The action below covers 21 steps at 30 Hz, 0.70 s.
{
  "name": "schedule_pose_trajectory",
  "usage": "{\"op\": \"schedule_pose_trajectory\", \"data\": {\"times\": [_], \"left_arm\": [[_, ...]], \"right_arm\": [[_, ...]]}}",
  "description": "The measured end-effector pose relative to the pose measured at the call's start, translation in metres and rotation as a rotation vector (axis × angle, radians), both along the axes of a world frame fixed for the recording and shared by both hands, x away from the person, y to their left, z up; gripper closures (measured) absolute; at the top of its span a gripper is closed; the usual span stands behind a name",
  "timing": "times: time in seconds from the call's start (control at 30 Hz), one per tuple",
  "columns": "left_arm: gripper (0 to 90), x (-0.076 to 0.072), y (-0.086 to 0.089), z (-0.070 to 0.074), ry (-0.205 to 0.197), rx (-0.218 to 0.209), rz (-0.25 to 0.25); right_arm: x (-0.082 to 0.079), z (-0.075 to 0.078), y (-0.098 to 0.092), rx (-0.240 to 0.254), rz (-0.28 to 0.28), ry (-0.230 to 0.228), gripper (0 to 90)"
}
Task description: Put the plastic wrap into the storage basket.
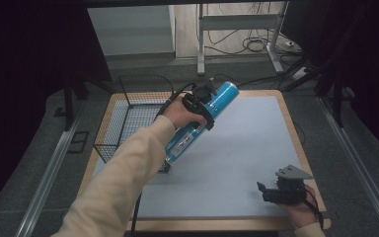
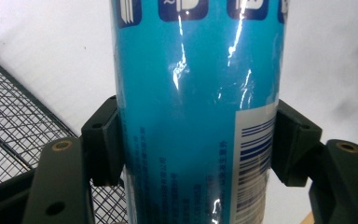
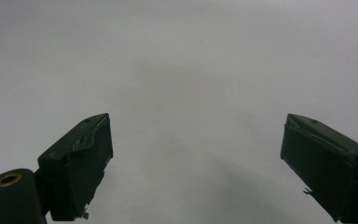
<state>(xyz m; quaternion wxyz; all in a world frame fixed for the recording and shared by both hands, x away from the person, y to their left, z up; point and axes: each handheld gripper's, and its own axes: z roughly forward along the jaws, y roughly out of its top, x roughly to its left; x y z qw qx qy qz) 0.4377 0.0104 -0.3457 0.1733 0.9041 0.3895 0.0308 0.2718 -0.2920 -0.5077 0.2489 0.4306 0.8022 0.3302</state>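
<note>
Clamping a blue canister (image 1: 202, 122) beside the wire basket (image 1: 123, 123), left tool (image 2: 198, 140) grips (right tool (image 3: 198, 163) spread, well apart).

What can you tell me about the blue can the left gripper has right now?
The blue can is a tall, glossy cylinder with a wrapped label: white print, dark blue icon squares and a barcode panel. It is tilted, top end pointing away toward the table's far edge, lower end near the wire basket. The left gripper clamps it mid-body, one of its fingers pressing each side. Its ends' details cannot be made out.
</note>
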Motion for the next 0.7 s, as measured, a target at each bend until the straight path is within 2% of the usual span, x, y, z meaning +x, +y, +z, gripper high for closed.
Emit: {"op": "schedule_pose_trajectory", "data": {"times": [0.37,0.7], "left_arm": [[31.5,0.001,-0.001,0.004,-0.002,0.007,0.005],[31.5,-0.004,-0.005,0.012,-0.002,0.041,-0.003]], "right_arm": [[0.0,0.0,0.0,0.0,0.001,0.004,9.4],[0.0,0.0,0.0,-0.001,0.0,0.001,9.4]]}}
